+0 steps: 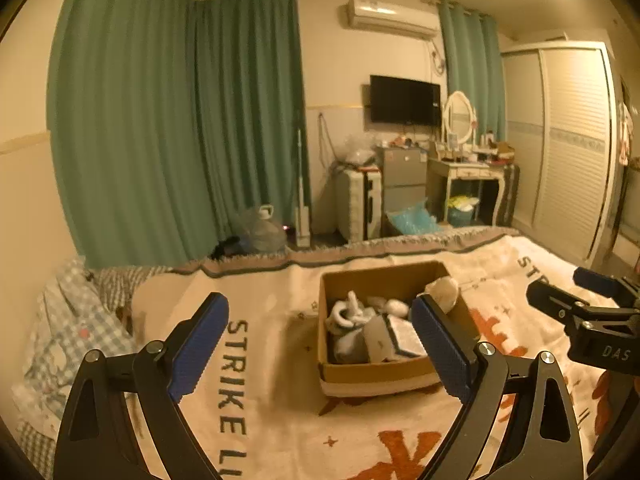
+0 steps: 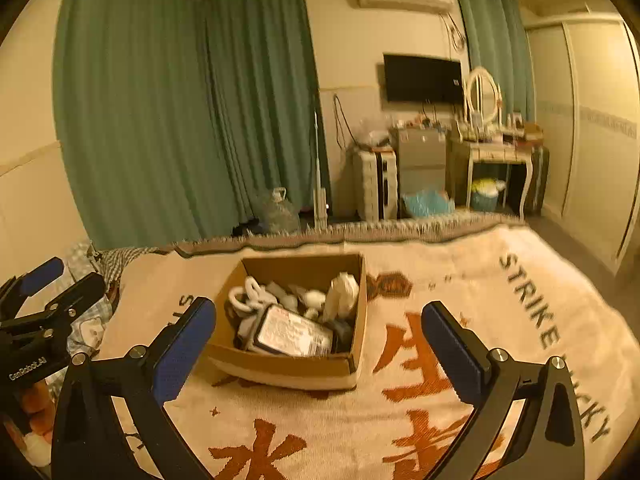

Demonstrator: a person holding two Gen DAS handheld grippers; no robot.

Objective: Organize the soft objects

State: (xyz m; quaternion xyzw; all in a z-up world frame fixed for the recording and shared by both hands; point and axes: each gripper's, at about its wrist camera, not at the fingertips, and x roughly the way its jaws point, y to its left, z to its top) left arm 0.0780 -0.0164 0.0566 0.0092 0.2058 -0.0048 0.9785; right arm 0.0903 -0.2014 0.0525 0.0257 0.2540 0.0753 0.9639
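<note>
Counts: one brown cardboard box [image 2: 288,364], two black grippers with blue pads.
Left gripper [image 1: 320,354], right gripper [image 2: 318,354]; one cream printed blanket [image 2: 480,288]; soft items in box jumbled, number unclear; one black wall TV [image 1: 404,100].

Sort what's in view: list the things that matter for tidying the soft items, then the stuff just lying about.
Job:
cardboard box
soft toys inside it
white pouch
flat packet
left claw, open
right claw, open

Lying about:
blanket
TV
water jug
suitcase
</note>
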